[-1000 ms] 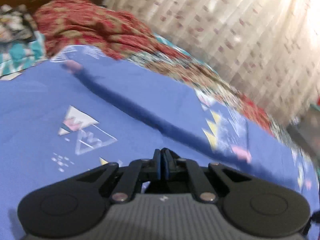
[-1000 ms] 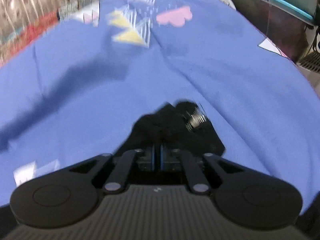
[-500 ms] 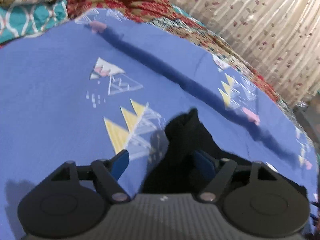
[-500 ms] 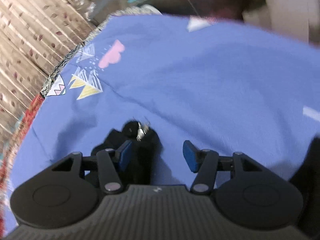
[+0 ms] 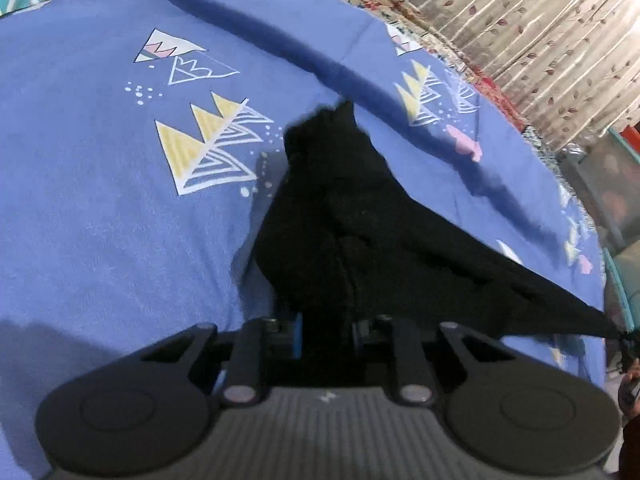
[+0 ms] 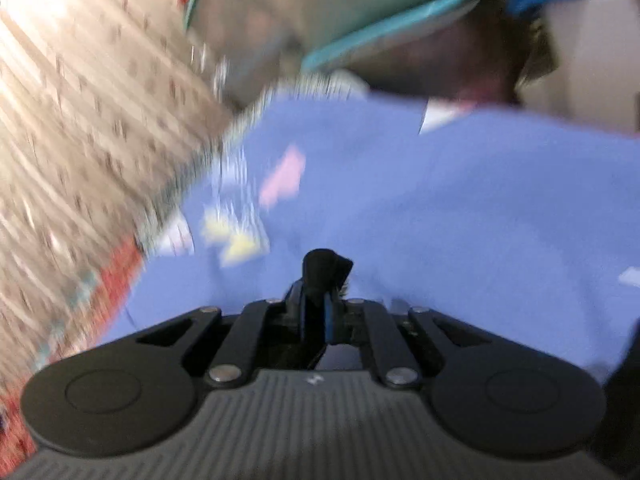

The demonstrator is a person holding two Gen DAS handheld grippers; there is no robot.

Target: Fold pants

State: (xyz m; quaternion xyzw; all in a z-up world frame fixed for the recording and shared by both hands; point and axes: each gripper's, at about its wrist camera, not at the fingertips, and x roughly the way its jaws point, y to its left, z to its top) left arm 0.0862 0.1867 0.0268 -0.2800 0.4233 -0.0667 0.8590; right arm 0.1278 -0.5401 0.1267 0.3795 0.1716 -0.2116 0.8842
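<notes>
The black pants (image 5: 352,216) hang stretched above the blue patterned bedsheet (image 5: 100,200). My left gripper (image 5: 326,326) is shut on one bunched end of the pants. The cloth runs taut from there to the lower right, where my right gripper (image 5: 628,336) shows at the frame edge. In the right wrist view my right gripper (image 6: 316,312) is shut on a small black tuft of the pants (image 6: 322,268). That view is blurred.
A beige leaf-print curtain (image 5: 540,20) hangs beyond the bed's far edge. A red patterned blanket (image 5: 440,44) lies along that edge. A teal-rimmed piece of furniture (image 6: 360,28) stands past the bed's corner. A long dark shadow (image 5: 320,64) crosses the sheet.
Both grippers, open half a second ago, have shut on the pants and lifted them. The cloth now stretches between them. The right gripper is swinging, blurring its view.
</notes>
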